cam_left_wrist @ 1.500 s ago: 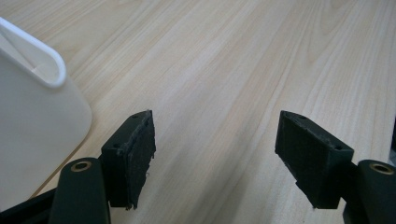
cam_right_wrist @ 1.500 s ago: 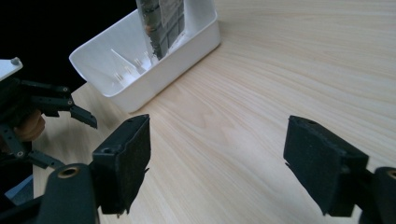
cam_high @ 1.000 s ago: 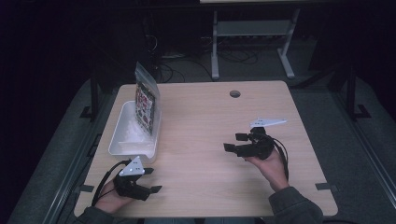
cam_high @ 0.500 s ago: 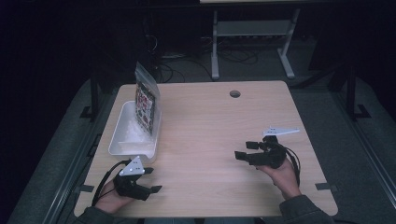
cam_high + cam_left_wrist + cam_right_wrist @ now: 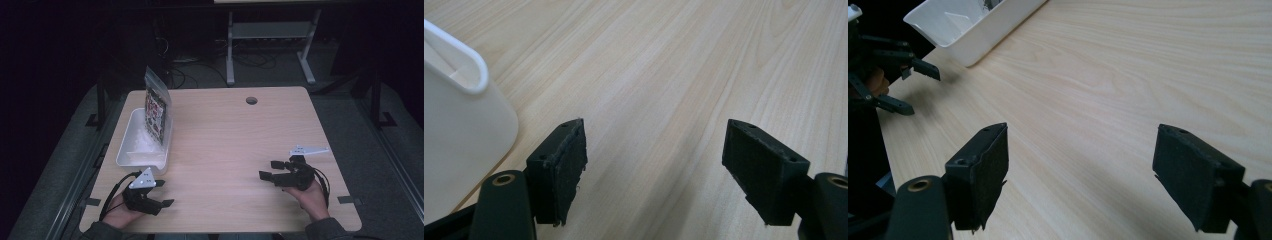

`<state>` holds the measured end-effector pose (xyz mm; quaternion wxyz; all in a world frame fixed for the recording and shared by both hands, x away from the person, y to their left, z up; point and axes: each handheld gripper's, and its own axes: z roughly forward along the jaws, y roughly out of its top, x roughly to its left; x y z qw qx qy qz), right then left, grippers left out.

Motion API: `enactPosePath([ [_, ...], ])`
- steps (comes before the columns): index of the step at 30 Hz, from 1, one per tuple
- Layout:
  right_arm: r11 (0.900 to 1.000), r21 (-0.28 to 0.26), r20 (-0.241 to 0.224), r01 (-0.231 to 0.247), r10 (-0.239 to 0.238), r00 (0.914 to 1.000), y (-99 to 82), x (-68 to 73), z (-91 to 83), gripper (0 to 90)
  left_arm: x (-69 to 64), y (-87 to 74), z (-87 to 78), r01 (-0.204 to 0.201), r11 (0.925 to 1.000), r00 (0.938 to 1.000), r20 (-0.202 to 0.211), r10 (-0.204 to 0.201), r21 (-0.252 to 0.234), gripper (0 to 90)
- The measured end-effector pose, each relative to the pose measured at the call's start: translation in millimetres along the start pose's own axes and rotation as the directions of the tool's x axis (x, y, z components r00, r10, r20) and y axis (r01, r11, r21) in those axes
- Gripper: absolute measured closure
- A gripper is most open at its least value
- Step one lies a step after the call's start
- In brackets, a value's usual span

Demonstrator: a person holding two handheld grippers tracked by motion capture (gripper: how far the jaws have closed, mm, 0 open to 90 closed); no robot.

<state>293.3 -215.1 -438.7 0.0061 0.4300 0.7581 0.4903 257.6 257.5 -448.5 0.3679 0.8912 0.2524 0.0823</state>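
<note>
A white tray (image 5: 131, 150) sits at the left edge of the surface (image 5: 230, 150), and a clear packet (image 5: 156, 111) with a dark printed panel stands in it, propped along the tray's right wall and leaning a little, its top well above the rim. This packet, with its tray, is the thing nearest the left tongs (image 5: 161, 194), which rest at the near left corner of the surface, just beside the tray's near end. Their jaws stand wide apart with nothing between them; in the left gripper view the tongs (image 5: 654, 165) look over bare wood, with the tray's rounded corner (image 5: 464, 125) close on one side.

The right tongs (image 5: 267, 170) lie near the near right corner, well apart from the tray, and are also spread wide and empty. The right gripper view looks across the surface toward the tray (image 5: 973, 25) and the other tongs (image 5: 913, 85).

The packet looks light and thin, likely a soft film pouch that will flex and may slip between hard pads. What it contains cannot be told. The free top edge above the rim seems the best place to pinch, flat across the film. The tray looks like light, stiff plastic and may slide if nudged.
</note>
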Motion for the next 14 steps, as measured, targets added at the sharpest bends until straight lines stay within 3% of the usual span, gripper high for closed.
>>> enactPosePath([
  [14,0.9998,0.012,-0.023,-0.015,0.015,0.9996,-26.9,3.9,-7.9,21.3,-0.5,0.3,0.3,0.012,0.9999,0.9999,0.006,-0.012,-0.004,25.5],
])
